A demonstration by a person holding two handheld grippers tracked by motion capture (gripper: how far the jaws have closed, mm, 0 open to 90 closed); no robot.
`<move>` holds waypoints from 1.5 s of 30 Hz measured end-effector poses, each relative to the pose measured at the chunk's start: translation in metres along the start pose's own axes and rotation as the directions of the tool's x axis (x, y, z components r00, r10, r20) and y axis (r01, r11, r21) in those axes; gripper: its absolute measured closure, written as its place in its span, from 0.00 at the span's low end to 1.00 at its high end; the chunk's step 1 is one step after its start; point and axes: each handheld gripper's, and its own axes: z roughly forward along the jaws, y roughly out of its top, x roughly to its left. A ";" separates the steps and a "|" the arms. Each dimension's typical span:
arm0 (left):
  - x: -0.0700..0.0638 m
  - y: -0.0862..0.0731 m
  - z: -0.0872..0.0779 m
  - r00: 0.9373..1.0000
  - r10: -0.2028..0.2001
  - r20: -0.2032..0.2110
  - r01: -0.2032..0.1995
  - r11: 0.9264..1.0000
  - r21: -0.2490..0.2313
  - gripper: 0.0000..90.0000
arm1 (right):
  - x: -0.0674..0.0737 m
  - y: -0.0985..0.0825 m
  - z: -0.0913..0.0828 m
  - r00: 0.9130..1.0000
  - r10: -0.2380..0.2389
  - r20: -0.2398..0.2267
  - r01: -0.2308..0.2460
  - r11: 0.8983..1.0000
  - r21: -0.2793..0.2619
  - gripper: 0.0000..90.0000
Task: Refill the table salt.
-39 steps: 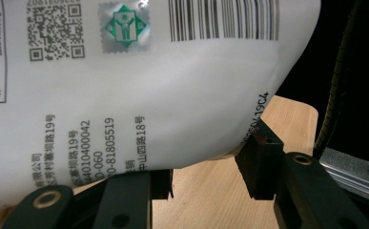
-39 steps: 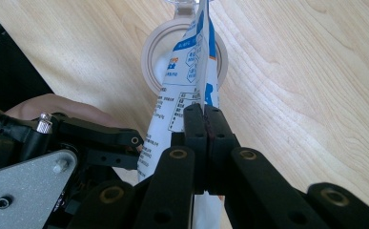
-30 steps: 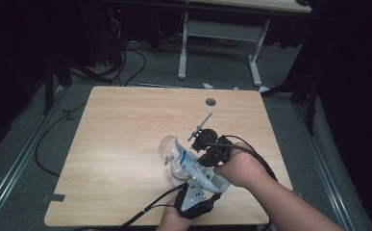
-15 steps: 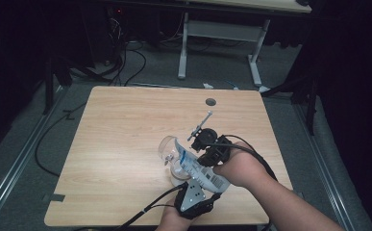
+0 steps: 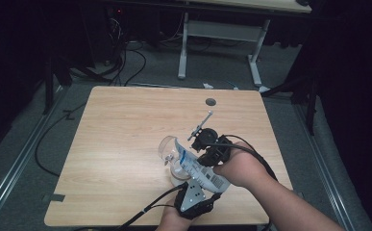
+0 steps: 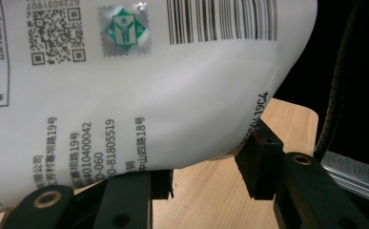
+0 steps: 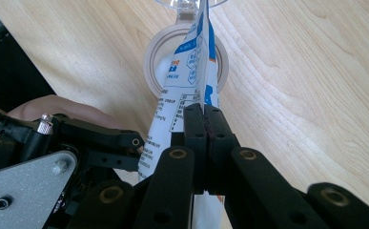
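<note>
We see a white printed pouch [image 5: 198, 167] held above the near right part of the wooden bench [image 5: 126, 134], tilted so its upper end leans toward a clear glass cup [image 5: 170, 153] standing on the bench just left of the hands. In the high view the pouch's blue-printed top edge reaches over the cup's rim.

In the left gripper view the pouch [image 6: 139, 81] bulges down between our left fingers [image 6: 261, 164]; both pads press against its rounded lower side, so the left gripper [image 6: 206, 176] grips the pouch at a middling width, around its fuller body. The barcode, a QR code and a green mark face this camera.

In the right gripper view our right gripper [image 7: 204, 131] has its fingers [image 7: 194, 129] pressed flat together on the thin sealed edge of the pouch [image 7: 191, 71], which runs up from the fingers as a narrow blue-and-white strip. Beyond it stands the cup [image 7: 187, 47], seen from above, with its round base on the bench [image 7: 292, 86]. The left gripper shows at the lower left of that view, with its grey plate.

In the high view the left gripper [image 5: 195, 195] comes up from the near bench edge, its grey plate uppermost, pointing away from us under the pouch. The right hand [image 5: 239, 168] enters from the lower right, forearm angled across the bench corner, and holds the right gripper [image 5: 207, 144] pointing left toward the cup, cable looping around the wrist.
</note>
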 end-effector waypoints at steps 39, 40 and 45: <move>0.000 0.004 0.000 1.000 0.002 0.000 -0.002 1.000 -0.013 0.68 | 0.001 0.002 -0.003 1.000 -0.010 0.005 0.010 1.000 -0.001 1.00; 0.000 0.004 0.000 1.000 0.002 0.001 -0.002 1.000 -0.013 0.68 | 0.001 0.002 -0.003 1.000 -0.010 0.004 0.010 1.000 -0.001 1.00; 0.000 0.004 0.000 1.000 0.001 0.000 -0.001 1.000 -0.014 0.68 | 0.001 0.002 -0.002 1.000 -0.014 0.007 0.014 1.000 0.000 1.00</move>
